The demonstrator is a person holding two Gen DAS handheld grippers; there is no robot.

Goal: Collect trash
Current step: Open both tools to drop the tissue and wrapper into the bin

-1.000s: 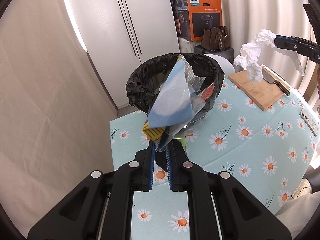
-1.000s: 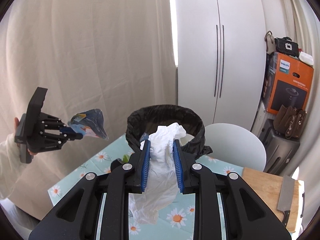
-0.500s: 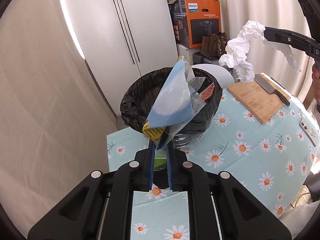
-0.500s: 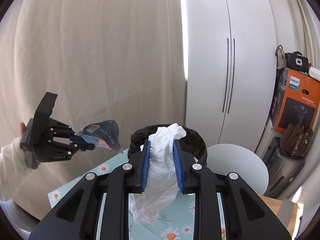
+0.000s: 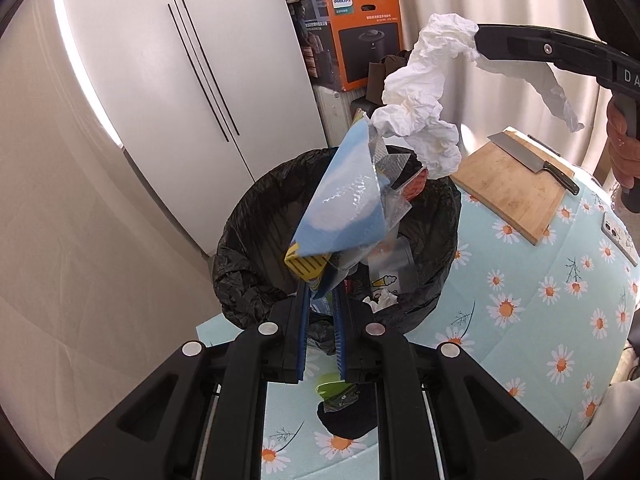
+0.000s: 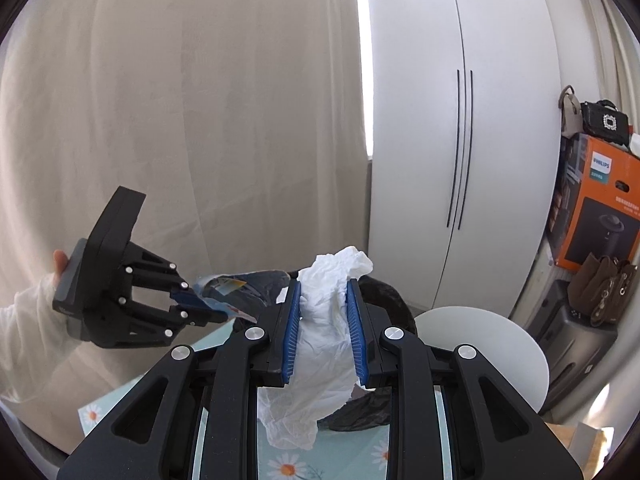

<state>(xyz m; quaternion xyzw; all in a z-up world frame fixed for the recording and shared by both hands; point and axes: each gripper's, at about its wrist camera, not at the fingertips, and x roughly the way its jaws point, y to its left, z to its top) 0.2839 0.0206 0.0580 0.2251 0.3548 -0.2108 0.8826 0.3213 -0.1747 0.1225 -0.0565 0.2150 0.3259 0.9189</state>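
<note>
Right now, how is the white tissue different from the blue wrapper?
The white tissue is crumpled, soft paper; the blue wrapper is shiny plastic with flat, creased faces. The tissue is plain white, the wrapper blue with yellow print. The right gripper holds the tissue, the left gripper the wrapper. Both hang over the black-lined bin, each pinched in a gripper.

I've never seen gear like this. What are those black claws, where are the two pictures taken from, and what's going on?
No robot here: a person holds a two-finger claw in each hand, each with a camera looking along its fingers. One picture comes from the left gripper, clamped on a blue wrapper. The other comes from the right gripper, clamped on a crumpled white tissue. Each view also catches the other claw. Both hang over a black-lined bin with trash already inside, standing on a daisy-print tablecloth. Nearby on it lies a cutting board with a knife.
</note>
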